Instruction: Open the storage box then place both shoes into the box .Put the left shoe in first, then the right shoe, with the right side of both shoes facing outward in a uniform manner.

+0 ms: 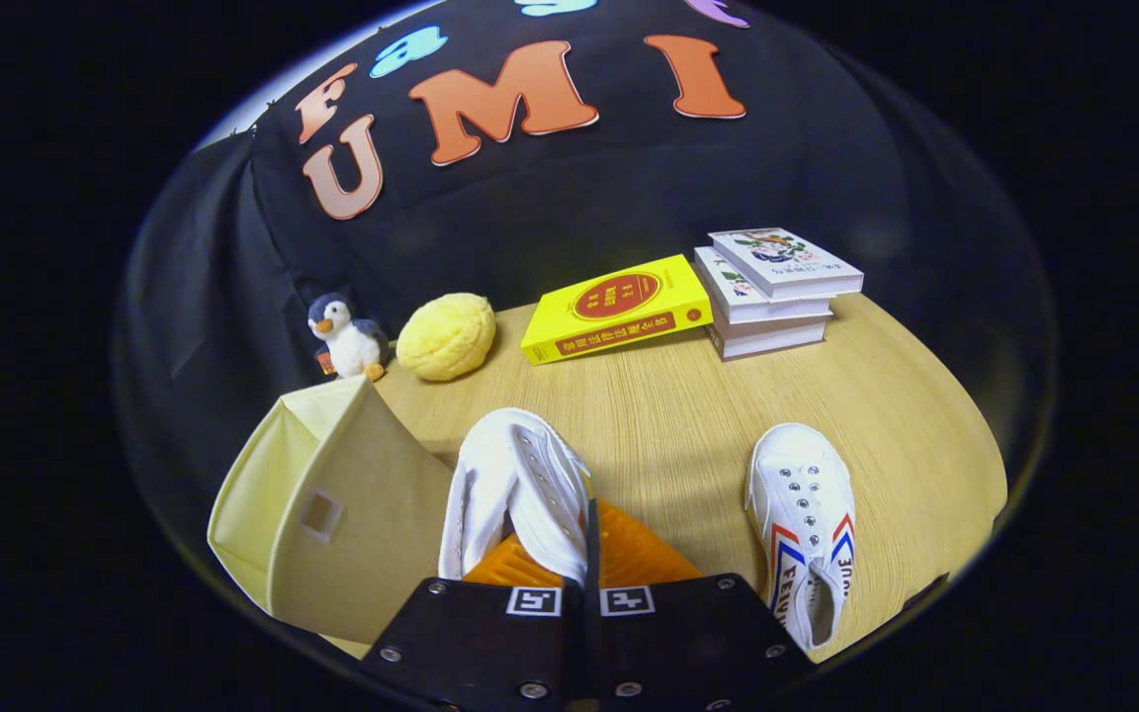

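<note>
My gripper (579, 564) is shut on a white canvas shoe (515, 489), pinching its upper edge so the shoe hangs tilted just ahead of the fingers, above the table. To its left stands the pale yellow fabric storage box (332, 524), its lid flap raised and sloping; the shoe is beside the box, not inside it. A second white shoe (807, 524) with red and blue side stripes lies flat on the wooden table (678, 415) to the right of the fingers, toe pointing away from me.
Beyond the shoes, along the back of the table, stand a small penguin plush (347, 338), a yellow bumpy ball (447, 336), a yellow book (617, 307) and a stack of white books (777, 292). The black cloth wall rises behind them.
</note>
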The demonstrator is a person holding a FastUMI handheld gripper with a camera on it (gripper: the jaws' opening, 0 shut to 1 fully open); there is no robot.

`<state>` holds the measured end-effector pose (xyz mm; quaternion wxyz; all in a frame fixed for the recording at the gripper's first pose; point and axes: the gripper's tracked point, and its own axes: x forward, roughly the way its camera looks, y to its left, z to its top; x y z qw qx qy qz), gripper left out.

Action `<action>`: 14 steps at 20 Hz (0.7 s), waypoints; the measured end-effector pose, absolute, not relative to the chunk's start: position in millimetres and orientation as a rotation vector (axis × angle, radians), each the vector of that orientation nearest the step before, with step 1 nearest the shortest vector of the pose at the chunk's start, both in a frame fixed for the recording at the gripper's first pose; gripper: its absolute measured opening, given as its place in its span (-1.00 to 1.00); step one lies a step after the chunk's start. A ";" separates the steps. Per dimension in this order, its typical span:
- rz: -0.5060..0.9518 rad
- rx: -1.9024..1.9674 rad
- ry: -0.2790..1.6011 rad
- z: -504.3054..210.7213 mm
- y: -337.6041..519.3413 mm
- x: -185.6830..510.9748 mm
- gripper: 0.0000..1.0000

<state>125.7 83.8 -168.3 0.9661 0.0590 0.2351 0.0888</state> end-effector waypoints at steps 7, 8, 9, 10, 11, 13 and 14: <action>0.174 0.158 0.381 -87.5 151.6 101.0 -1.00; 0.176 0.171 0.375 -80.0 164.6 97.5 -1.00; 0.178 0.183 0.373 -74.4 177.8 95.9 -1.00; 0.178 0.193 0.375 -70.8 190.1 94.6 -1.00; 0.176 0.202 0.380 -70.3 201.9 92.7 -1.00; 0.169 0.217 0.399 -74.2 226.9 90.0 -1.00; 0.166 0.223 0.414 -78.6 239.5 88.6 -1.00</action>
